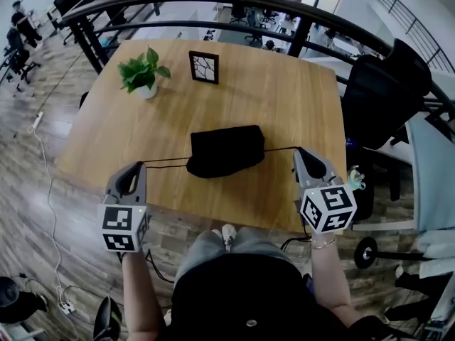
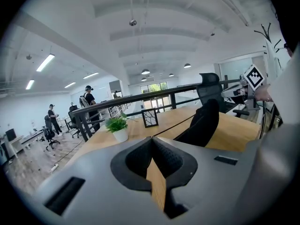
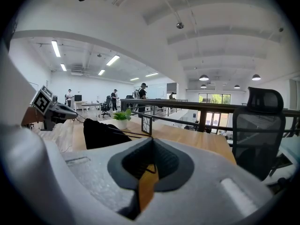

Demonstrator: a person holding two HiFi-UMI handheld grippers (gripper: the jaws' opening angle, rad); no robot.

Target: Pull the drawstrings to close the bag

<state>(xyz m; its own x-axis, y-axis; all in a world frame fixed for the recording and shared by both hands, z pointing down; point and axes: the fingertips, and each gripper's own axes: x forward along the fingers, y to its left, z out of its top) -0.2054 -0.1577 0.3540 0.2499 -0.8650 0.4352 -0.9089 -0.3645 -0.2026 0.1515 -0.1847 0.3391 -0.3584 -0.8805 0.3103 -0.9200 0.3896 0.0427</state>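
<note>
Evidently, the black bag (image 1: 226, 150) was laid mid-tabletop (image 1: 270, 91), its drawstrings (image 1: 165, 162) stretched outward and clenched by the left gripper (image 1: 135, 168) and the right gripper (image 1: 304, 153). An even, opposite pull was judged best, so that the bag was not dragged sideways.

The bag (image 1: 226, 150) lies on the table (image 1: 284, 98) between my left gripper (image 1: 137, 166) and right gripper (image 1: 301, 150). The left drawstring (image 1: 165, 162) and right drawstring (image 1: 281, 148) run out to them. Ahead of the left gripper, beyond the bag, stand the plant (image 1: 144, 73) and the frame (image 1: 204, 67).
</note>
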